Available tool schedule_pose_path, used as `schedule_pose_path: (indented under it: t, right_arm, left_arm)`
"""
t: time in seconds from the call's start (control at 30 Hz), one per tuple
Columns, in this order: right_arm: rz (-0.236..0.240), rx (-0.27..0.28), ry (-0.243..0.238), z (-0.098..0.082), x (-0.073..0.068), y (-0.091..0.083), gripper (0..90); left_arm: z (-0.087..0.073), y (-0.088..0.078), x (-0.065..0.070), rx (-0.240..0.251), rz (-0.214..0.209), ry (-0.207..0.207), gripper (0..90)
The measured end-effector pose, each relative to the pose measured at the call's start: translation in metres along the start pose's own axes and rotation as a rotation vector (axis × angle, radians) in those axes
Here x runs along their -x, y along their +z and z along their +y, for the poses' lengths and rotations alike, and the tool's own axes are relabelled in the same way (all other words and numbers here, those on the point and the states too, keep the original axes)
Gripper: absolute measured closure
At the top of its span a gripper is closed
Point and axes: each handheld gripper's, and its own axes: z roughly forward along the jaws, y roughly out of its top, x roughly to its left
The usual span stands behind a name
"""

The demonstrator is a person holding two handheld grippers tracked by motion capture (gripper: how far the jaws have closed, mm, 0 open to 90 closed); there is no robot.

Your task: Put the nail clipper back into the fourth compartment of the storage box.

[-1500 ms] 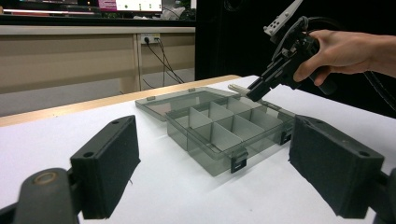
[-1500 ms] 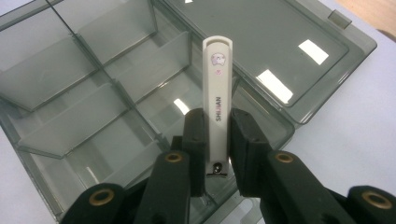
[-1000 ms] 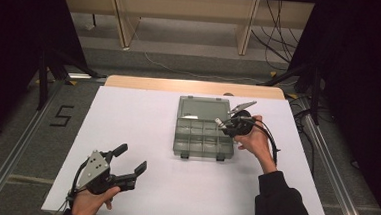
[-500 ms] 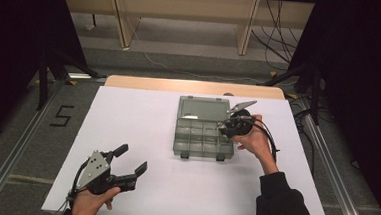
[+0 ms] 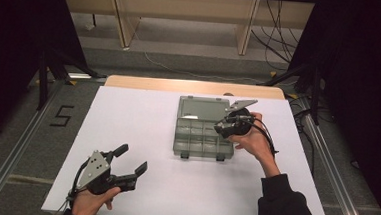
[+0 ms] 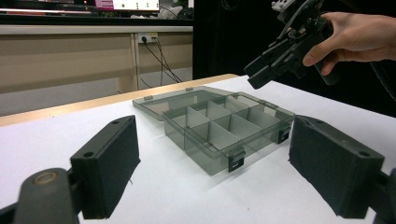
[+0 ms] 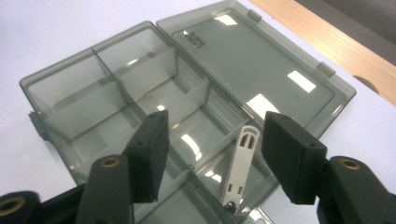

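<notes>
The right claw [image 7: 212, 156] is seen part-open above the clear organiser box [image 5: 204, 133], its jaws having just been opening; nothing is pressed between the pads, and a single white slotted strip [image 7: 240, 165] lies in a compartment beneath. To finish the drop cleanly, the claw should be lifted straight up so the dividers are not caught. The left claw [image 5: 131, 160] is held wide and empty over the white worktop [image 5: 142, 119], well apart. One box, one flat-lying lid [image 5: 203, 109], six compartments are counted.
</notes>
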Motion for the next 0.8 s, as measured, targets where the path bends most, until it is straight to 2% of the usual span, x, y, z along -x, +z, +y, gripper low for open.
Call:
schedule_pose_path:
  t: [0.07,0.1,0.13,0.2,0.23,0.33,0.37,0.43,0.47,0.63,0.7,0.8]
  right_arm:
    - [0.001,0.007,-0.003,0.001,-0.002,-0.001,39.6]
    - [0.018,-0.006,-0.001,0.002,-0.003,-0.004,38.3]
    - [0.009,0.015,-0.010,0.002,-0.004,-0.003,37.6]
    - [0.005,0.018,-0.013,0.002,-0.005,-0.003,36.8]
    - [0.000,0.017,0.003,0.003,-0.008,-0.005,35.9]
    - [0.024,0.011,0.000,0.006,-0.011,-0.009,33.7]
    - [0.017,0.018,0.007,0.006,-0.013,-0.009,33.2]
    - [0.022,0.018,0.005,0.007,-0.014,-0.010,33.2]
    - [0.013,0.043,0.004,0.007,-0.017,-0.009,33.1]
    - [0.028,0.045,-0.007,0.010,-0.022,-0.012,31.4]
    - [0.029,0.057,-0.029,0.010,-0.022,-0.011,30.0]
    - [0.027,0.062,-0.019,0.010,-0.025,-0.012,28.7]
  left_arm:
    - [0.000,0.000,0.000,0.000,0.000,0.000,15.5]
    - [0.000,0.000,0.000,0.000,-0.001,0.000,15.5]
    - [0.000,0.000,0.000,0.000,-0.001,0.000,15.5]
    - [0.000,0.000,0.000,0.000,-0.001,-0.001,15.5]
    - [0.000,0.000,0.000,0.000,-0.001,-0.001,15.5]
    - [0.000,0.002,0.000,0.010,-0.005,0.001,15.5]
    - [-0.001,0.002,0.000,0.011,-0.006,0.002,15.5]
    - [-0.001,0.002,0.000,0.011,-0.006,0.001,15.5]
    - [0.000,0.000,0.000,-0.002,0.001,0.000,15.5]
    - [-0.001,0.002,0.000,0.012,-0.007,0.000,15.5]
    - [-0.001,0.002,-0.001,0.012,-0.008,0.001,15.5]
    - [-0.001,0.002,-0.001,0.013,-0.007,0.000,15.5]
